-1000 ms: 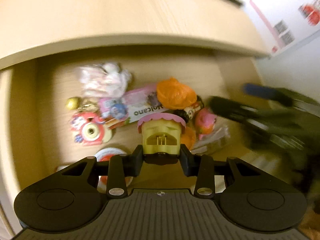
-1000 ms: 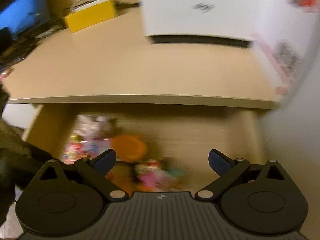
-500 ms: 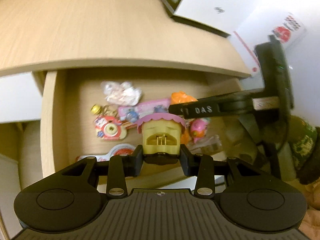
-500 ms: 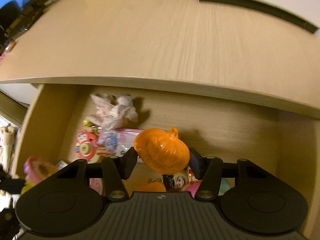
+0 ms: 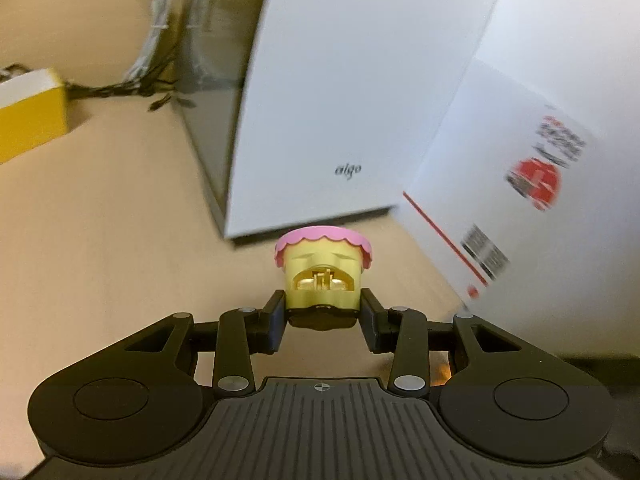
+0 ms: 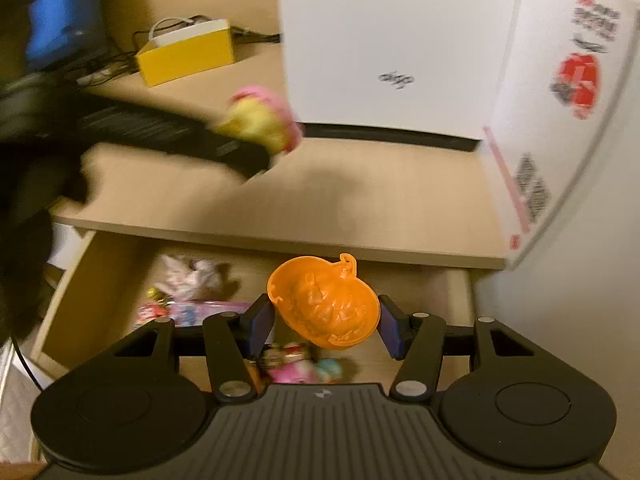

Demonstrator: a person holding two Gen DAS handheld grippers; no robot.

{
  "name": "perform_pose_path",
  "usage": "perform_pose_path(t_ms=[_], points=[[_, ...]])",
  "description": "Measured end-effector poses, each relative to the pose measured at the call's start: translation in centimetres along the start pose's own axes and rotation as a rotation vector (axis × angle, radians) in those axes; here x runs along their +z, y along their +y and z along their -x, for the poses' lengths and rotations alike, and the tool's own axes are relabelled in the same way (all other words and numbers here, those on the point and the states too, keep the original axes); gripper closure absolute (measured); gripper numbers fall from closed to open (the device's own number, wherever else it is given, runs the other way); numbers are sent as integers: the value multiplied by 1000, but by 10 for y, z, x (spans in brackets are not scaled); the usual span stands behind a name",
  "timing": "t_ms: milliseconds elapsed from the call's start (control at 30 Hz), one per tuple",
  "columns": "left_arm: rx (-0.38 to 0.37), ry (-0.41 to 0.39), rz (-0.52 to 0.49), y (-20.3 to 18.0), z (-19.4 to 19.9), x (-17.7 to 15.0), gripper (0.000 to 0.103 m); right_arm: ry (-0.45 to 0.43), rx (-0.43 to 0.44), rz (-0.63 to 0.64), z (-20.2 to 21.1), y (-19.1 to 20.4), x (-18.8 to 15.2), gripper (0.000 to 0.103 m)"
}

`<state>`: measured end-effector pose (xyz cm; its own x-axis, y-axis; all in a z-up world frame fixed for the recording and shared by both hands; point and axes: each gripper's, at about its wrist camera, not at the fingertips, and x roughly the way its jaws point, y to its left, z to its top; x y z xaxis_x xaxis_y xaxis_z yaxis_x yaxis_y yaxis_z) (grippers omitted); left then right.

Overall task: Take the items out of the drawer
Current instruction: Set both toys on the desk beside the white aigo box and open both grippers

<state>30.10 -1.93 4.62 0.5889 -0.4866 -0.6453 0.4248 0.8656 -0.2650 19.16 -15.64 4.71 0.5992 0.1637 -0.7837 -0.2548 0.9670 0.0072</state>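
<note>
pale wooden desktop (image 5: pixel 100 220), white box (image 5: pixel 340 100) behind

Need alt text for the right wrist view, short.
The right gripper holds an orange jack-o'-lantern toy above the open drawer of small toys. Beyond, over the wooden desk, the blurred left gripper carries a pink-topped yellow cupcake toy near a white box.

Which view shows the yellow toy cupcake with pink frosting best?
The left wrist view: the yellow toy cupcake with pink frosting sits sharp and centred, clamped by the left gripper. The right wrist view shows it only as a motion-blurred blob above the desk.
</note>
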Motion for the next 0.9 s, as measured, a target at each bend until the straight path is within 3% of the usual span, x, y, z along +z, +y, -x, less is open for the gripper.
perform_pose_path(t_ms=[100,267,367,667,900], points=[[-13,4,3,0,-31,5,60,-14,-32,-32,2,-13,-1,48],[61,75,-33,0,-59,-4,62,-43,-61,-95,-1,-35,12,48],[56,51,-2,4,-45,-5,63,-70,-75,-115,-7,-43,25,48],[63,-54,71,25,49,-29,63,-118,-93,-71,-53,-38,69,48],[171,45,149,56,88,-86,63,-125,-90,-25,-91,-30,91,48]])
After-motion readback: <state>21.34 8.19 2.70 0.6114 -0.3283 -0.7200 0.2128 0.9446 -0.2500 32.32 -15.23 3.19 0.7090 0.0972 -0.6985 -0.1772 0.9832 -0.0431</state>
